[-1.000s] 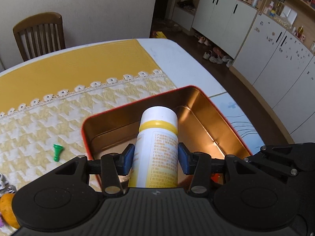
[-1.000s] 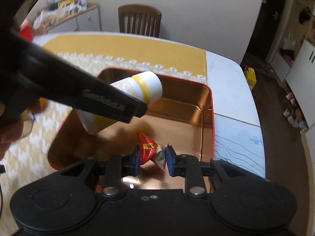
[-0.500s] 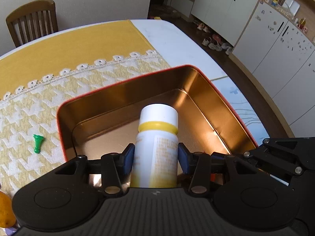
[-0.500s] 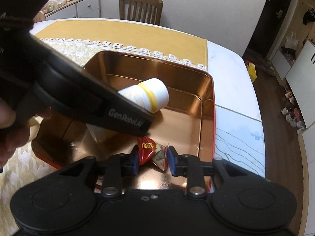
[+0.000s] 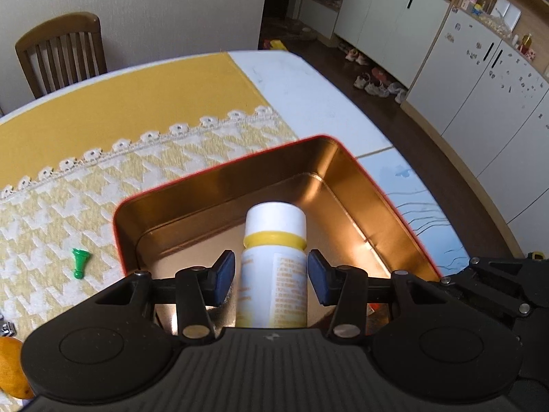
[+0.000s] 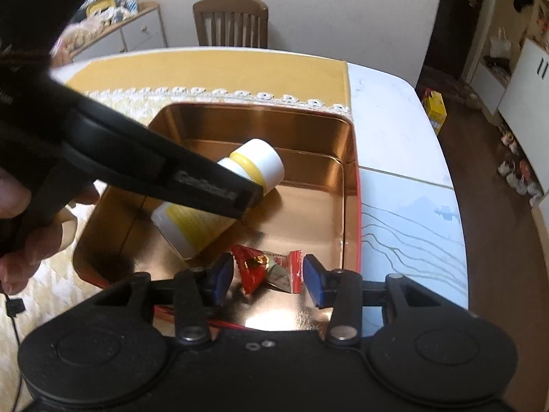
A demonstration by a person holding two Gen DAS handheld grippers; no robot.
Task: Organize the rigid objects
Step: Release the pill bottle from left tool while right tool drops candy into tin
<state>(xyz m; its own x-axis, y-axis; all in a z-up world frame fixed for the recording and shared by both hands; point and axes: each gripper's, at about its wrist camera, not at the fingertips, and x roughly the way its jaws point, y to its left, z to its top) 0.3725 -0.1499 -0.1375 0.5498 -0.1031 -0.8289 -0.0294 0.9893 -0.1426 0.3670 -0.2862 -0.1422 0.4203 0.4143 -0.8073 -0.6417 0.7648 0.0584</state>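
Note:
A white bottle with a yellow ring and label lies in the gold tin with a red rim. My left gripper is open, its blue pads just off the bottle's sides. In the right wrist view the bottle lies on its side on the tin floor, under the left gripper's arm. A red and white candy wrapper lies on the tin floor near the front wall. My right gripper is open around it, pads apart from it.
A small green pawn lies on the yellow and white tablecloth left of the tin. An orange object sits at the lower left. A wooden chair stands behind the table. White table surface lies right of the tin.
Both grippers have opened. The left let go of the bottle, which now lies in the tin. The right let go of the candy wrapper, which rests on the tin floor.

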